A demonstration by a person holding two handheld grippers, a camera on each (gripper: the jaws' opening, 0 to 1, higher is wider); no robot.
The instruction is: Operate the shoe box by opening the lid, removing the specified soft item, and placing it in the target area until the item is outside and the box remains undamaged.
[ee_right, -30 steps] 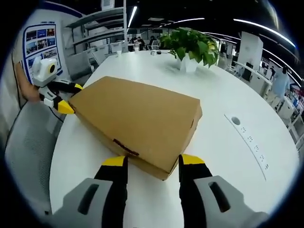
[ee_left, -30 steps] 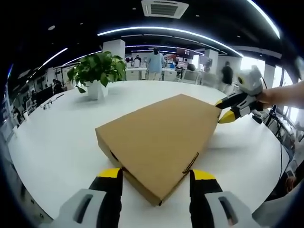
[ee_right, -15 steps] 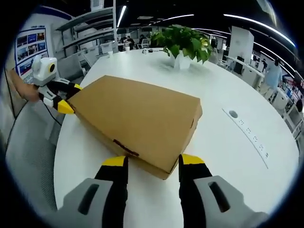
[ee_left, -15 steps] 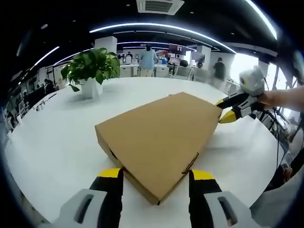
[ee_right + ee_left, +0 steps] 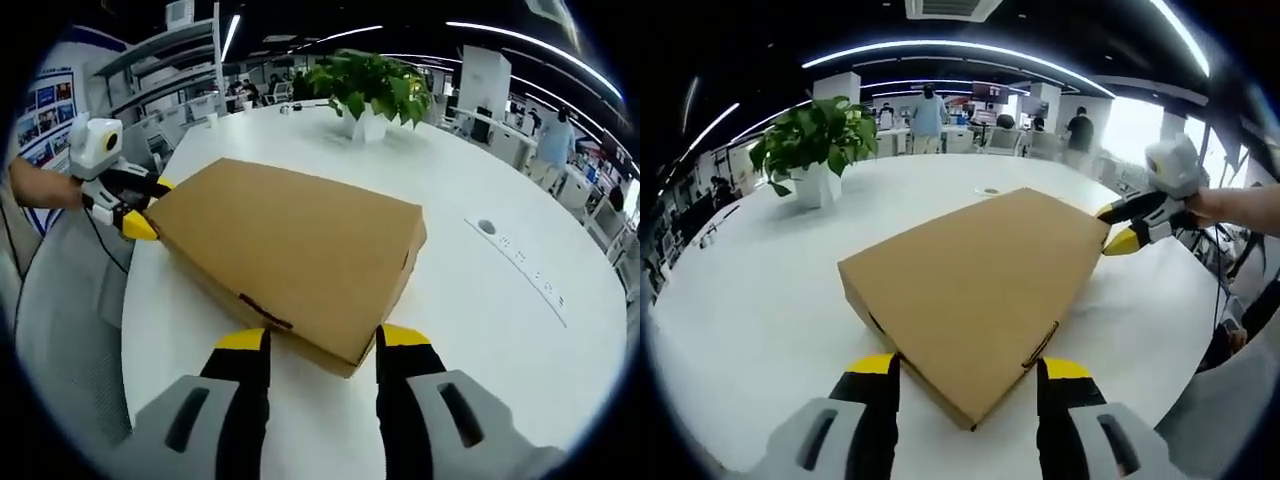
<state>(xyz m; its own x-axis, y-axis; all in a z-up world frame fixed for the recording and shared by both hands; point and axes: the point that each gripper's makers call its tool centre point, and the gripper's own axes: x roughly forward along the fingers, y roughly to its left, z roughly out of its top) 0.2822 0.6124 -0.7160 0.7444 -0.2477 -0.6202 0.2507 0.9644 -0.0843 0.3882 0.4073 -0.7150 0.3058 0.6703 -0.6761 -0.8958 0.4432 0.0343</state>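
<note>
In the left gripper view, a potted plant (image 5: 805,150) is seen at about ten o'clock, well apart from the work, on a white round table (image 5: 750,290). The closed shoe box (image 5: 975,285) lies flat at the centre of the table, its lid still down, so the soft item is judged to be inside and unseen. A near corner of the box is straddled by the left gripper (image 5: 965,375), whose jaws stand apart on either side of that corner at six o'clock; whether the box is actually touched cannot be told. The long axis of the box runs from that corner toward two o'clock, where the far corner is met by the right gripper (image 5: 1108,228), its yellow tips close on the box edge. In the right gripper view, the same arrangement is mirrored: the left gripper (image 5: 150,208) is seen at nine o'clock at the far corner, and the right gripper (image 5: 322,350) has its jaws spread around the near corner at six o'clock. A dark tab is visible on the side wall near seven o'clock. Both claws are judged equally near, at opposite corners. Open table surrounds the box, widest toward three o'clock in this view, though the table edge runs close at eight o'clock.
</note>
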